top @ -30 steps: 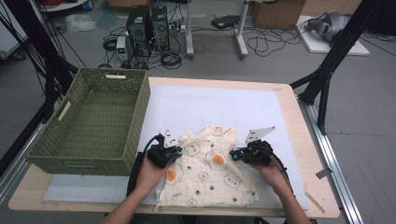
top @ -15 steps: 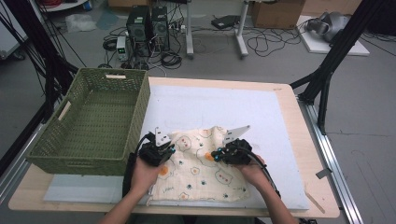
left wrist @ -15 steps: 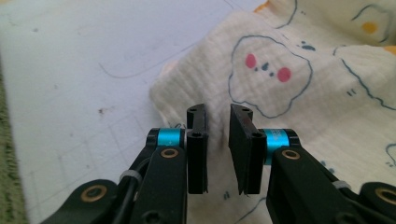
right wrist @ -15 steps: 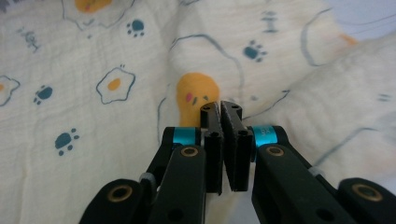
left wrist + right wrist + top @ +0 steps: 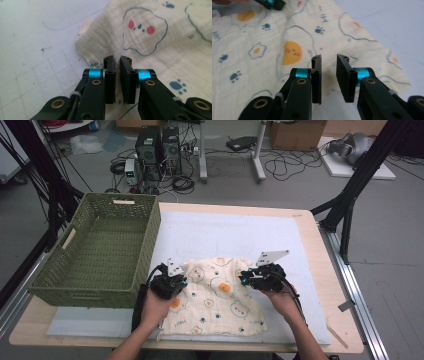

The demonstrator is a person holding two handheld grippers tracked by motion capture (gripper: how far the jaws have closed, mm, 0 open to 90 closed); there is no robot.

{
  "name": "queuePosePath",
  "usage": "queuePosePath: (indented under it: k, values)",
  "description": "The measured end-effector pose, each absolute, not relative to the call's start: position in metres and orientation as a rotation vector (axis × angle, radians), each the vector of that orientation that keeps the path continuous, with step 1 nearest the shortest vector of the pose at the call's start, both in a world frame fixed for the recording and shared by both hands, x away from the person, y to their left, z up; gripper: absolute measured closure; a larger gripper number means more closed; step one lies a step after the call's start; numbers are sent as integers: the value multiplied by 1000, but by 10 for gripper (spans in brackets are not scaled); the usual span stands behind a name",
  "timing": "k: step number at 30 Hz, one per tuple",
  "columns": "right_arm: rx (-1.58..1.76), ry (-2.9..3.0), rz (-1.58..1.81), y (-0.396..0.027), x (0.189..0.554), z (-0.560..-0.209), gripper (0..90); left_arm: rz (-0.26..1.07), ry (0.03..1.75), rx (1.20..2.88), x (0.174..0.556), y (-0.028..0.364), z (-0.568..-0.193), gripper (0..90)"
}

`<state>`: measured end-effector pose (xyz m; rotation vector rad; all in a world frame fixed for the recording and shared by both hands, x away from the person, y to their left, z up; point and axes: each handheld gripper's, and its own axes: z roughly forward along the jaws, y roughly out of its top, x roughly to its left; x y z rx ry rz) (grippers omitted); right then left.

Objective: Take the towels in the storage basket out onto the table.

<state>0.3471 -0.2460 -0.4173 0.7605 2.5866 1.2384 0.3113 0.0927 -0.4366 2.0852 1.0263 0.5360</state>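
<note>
While the cloth (image 5: 215,297) lies rumpled on the white mat (image 5: 235,235) near the table's (image 5: 320,270) front edge, the left gripper (image 5: 117,75) hovers low over its left corner, jaws a narrow slit apart with nothing between, and the right gripper (image 5: 329,75) hangs over its right side, jaws parted; a green basket (image 5: 100,250) stands just left

A light wooden table (image 5: 325,270) carries a pale grey mat (image 5: 235,235) over most of its top. A green woven basket (image 5: 100,250) sits at the left. A cream printed cloth (image 5: 215,300) lies on the mat's near part.
</note>
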Motion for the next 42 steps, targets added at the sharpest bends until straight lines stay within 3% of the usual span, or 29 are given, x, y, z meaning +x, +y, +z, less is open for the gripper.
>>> queuePosePath:
  k: [9, 10, 12, 13, 14, 22, 25, 32, 38, 41, 42]
  values:
    - [895, 2599, 1169, -248, 368, -437, 675, 511, 1044, 2114, 318, 92, -441, 771]
    - [887, 2607, 1153, -244, 368, -438, 688, 506, 1037, 2117, 318, 91, -442, 794]
    - [869, 2623, 1120, -240, 369, -442, 777, 494, 1032, 2112, 319, 91, -442, 853]
    - [872, 2630, 1135, -240, 369, -442, 864, 494, 1029, 2113, 319, 91, -442, 865]
    - [870, 2637, 1137, -241, 370, -441, 886, 493, 1027, 2113, 319, 91, -442, 870]
    - [831, 2573, 1027, -264, 363, -411, 891, 497, 1049, 2047, 322, 92, -437, 873]
    - [857, 2525, 1016, -275, 364, -398, 846, 497, 1053, 2014, 323, 90, -435, 781]
    - [830, 2596, 1078, -277, 353, -408, 705, 511, 1058, 2016, 324, 93, -434, 694]
    - [813, 2666, 1083, -274, 343, -429, 657, 469, 1030, 2083, 325, 90, -439, 712]
    - [808, 2700, 1065, -271, 341, -437, 666, 431, 1026, 2111, 326, 91, -442, 765]
    - [807, 2679, 1076, -272, 339, -438, 700, 417, 1023, 2111, 326, 91, -442, 823]
